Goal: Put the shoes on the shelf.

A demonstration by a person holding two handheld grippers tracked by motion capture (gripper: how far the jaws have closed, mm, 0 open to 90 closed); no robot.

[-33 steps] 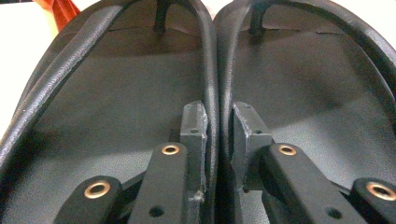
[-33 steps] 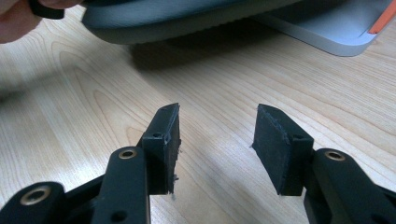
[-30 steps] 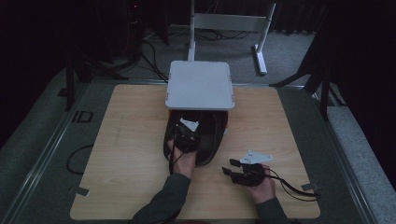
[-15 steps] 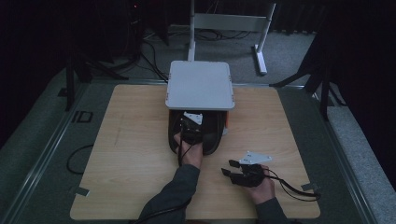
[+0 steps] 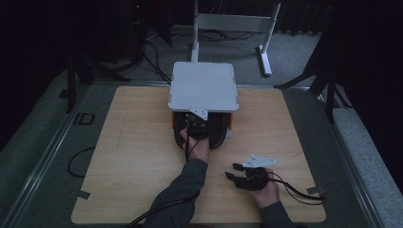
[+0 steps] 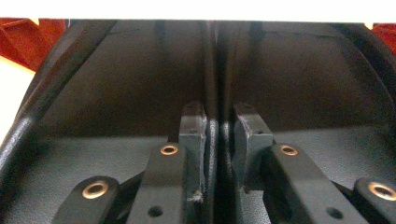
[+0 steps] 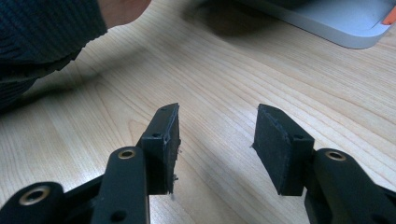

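Black bag (image 5: 217,134), high view: it lay at the far-centre of the wooden table (image 5: 133,156), its far end tucked under the grey platform (image 5: 204,88), with an orange base (image 5: 231,124) showing just beside it. The left gripper (image 5: 197,124) sat on top of the bag, right at the platform's near edge. The right gripper (image 5: 233,171) rested near the table's front edge, well apart from the bag, fingers pointing left.

Left gripper view: the fingers (image 6: 194,126) stood narrow, pinching a thin upright ridge that ran down the bag's middle. Grained black material spread to both sides of them and ahead. The platform's pale underside crossed just above and beyond the fingertips.

Right gripper view: the fingers (image 7: 163,135) stood apart with nothing between them, only bare wood. The platform's corner lay well ahead of them, and a dark sleeve (image 7: 42,28) to their left.

Judgement: the bag looked partly stowed under the platform. Left to do seemed to be seating it fully and letting go.
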